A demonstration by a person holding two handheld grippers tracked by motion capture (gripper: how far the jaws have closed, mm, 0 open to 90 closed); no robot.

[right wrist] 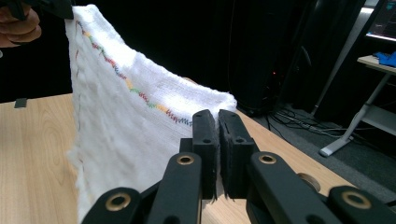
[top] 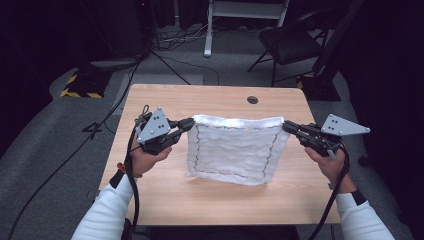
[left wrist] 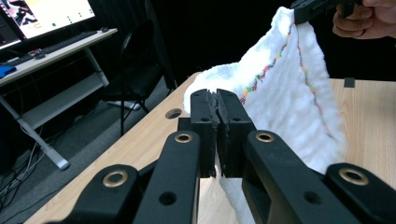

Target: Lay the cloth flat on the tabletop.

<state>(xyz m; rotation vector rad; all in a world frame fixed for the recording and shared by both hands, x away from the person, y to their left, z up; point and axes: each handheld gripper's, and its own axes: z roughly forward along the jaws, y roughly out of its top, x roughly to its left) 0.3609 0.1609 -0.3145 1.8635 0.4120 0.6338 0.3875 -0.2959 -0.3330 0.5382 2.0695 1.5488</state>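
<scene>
1. L gripper [top: 187, 124] jaws clamped on towel [top: 232, 150] top-left corner; R gripper [top: 289, 127] clamped on top-right corner.
2. Towel hangs between them above table [top: 150, 190], top edge stretched taut, bottom hem touching or just off wood, can't tell.
3. Corner grips prob. chosen so cloth spreads flat w/o wrinkles, ready for fold or lay-down.

White sleeves with black cuffs; black two-jaw left gripper [top: 189, 124] and right gripper [top: 287, 126], brass rivets, grey three-cornered plates, black cables.
</scene>
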